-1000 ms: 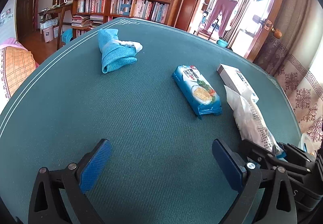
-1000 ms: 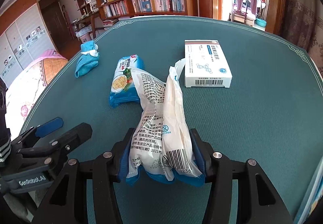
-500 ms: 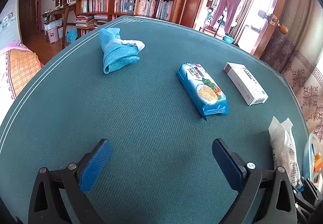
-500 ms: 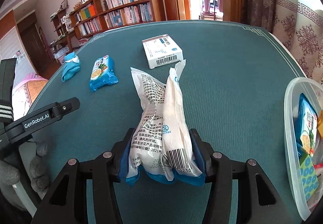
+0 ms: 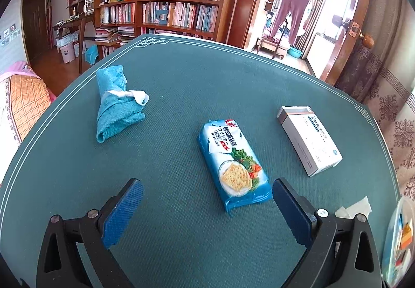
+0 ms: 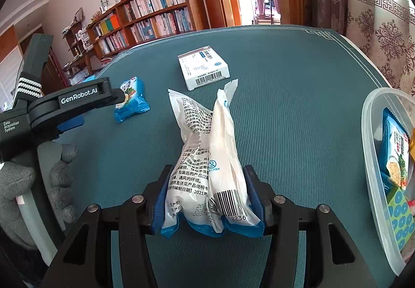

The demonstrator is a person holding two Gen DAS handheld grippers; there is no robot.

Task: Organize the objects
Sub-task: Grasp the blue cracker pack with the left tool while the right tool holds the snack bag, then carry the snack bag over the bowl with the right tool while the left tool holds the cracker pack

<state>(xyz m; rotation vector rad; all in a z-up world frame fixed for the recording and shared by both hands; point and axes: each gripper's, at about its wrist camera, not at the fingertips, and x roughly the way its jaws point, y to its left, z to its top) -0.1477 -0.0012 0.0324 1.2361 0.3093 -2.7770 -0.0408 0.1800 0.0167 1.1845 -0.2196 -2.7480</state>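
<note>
- Since a second ago the right gripper (image 6: 208,199) has carried its white pouch (image 6: 207,160) away from the crackers (image 5: 233,163) toward the tub (image 6: 378,158); the box (image 6: 203,67), once just beyond the pouch, now lies well past it.
- Both pads press the pouch's lower end; its top stands tilted above the mat (image 6: 298,111), short of the tub.
- Over the same second the left gripper (image 5: 205,210) has neared the crackers; its jaws gape wide with nothing between them, and the right pad sits just beside the packet's near end.
- A gloved hand (image 6: 31,192) grips the left tool's handle.
- Bare mat separates pouch from tub, and more lies left of the crackers up to the blue cloth (image 5: 116,103).
- Inside the tub lie another cracker packet (image 6: 395,153) and a green dotted pack (image 6: 400,215).
</note>
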